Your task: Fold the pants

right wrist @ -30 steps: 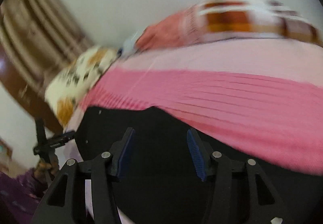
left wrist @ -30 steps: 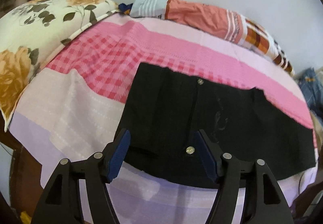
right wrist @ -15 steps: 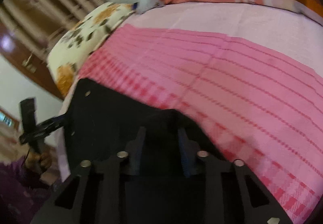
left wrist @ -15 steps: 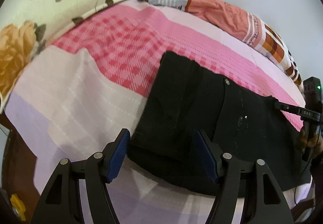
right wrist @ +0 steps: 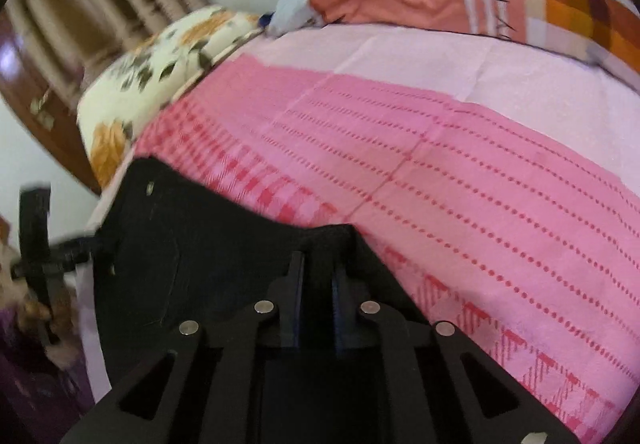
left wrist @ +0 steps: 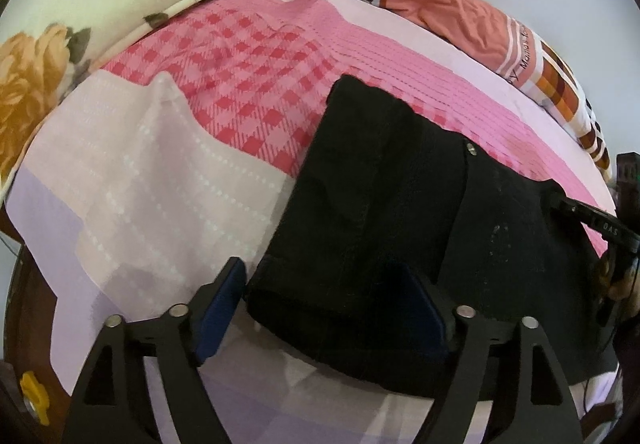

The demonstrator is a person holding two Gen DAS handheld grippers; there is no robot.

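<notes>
Black pants (left wrist: 400,204) lie flat on the pink bedsheet (left wrist: 248,92), with a metal button (left wrist: 471,150) showing. My left gripper (left wrist: 320,280) hovers over the near left corner of the pants. Its jaws are opening, the corner lies between the blue pads (left wrist: 218,308), and they do not press on it. In the right wrist view my right gripper (right wrist: 318,264) is shut on a raised fold at the far edge of the pants (right wrist: 192,244). That gripper (left wrist: 592,222) also shows at the right edge of the left wrist view.
A floral pillow (left wrist: 80,12) lies at the far left of the bed. An orange and checked pillow (left wrist: 480,28) runs along the wall. The bed's wooden frame (left wrist: 24,324) shows at the lower left. A hand (right wrist: 36,308) holds the left gripper at the left edge.
My right gripper came down onto the far edge of the pants and shut on the fabric. My left gripper sank toward the near corner and its jaws spread wider.
</notes>
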